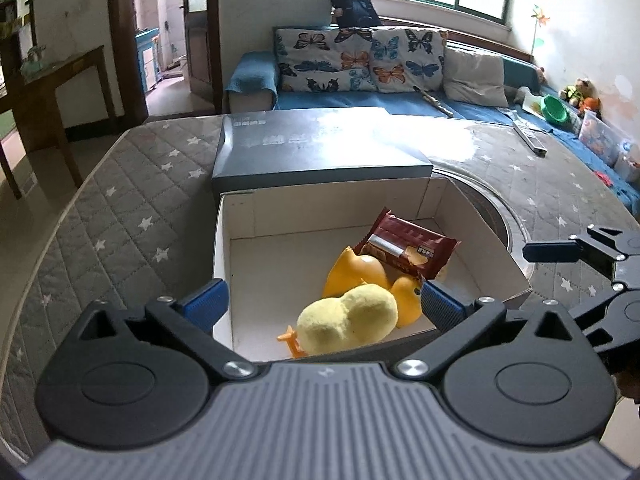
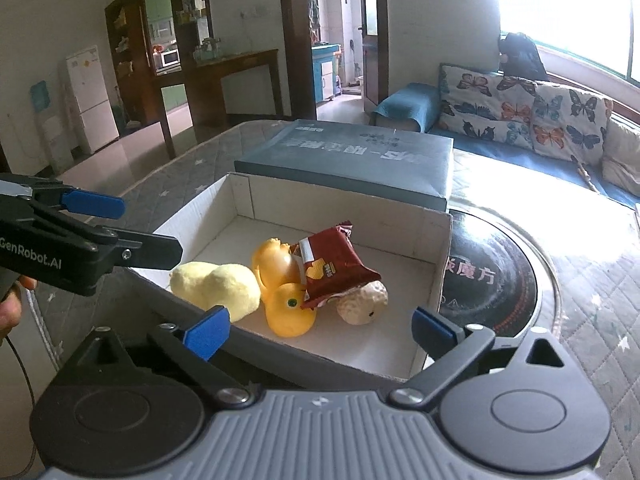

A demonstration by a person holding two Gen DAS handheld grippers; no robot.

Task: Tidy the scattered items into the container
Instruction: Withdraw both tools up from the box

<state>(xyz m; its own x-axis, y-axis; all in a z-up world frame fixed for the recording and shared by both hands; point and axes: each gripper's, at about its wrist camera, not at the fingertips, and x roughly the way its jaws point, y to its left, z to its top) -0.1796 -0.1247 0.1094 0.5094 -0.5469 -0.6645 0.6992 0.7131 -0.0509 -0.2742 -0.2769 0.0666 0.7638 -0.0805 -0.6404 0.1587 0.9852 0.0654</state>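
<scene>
- The white box (image 2: 436,248) stands on the counter (image 1: 120,216), just in front of a dark flat lid (image 1: 320,148); I take it as the landmark.
- At the left side of the box, the left gripper (image 1: 322,300) hangs over the near rim — its jaws are spread wide and nothing is between them.
- In the box, left part: a pale yellow plush toy (image 2: 218,286). It looks soft and light; a pinch at its narrow middle should hold.
- In the middle: a rubber duck (image 2: 286,300), smooth and probably slippery, better taken across the body.
- Lying on the duck: a brown snack packet (image 2: 334,270), thin and crinkly, best taken by an edge seam.
- Under the packet, to the right: a beige peanut-shaped toy (image 2: 362,300).
- At the near right of the box, the right gripper (image 2: 320,326) — jaws released, also holding nothing.
</scene>
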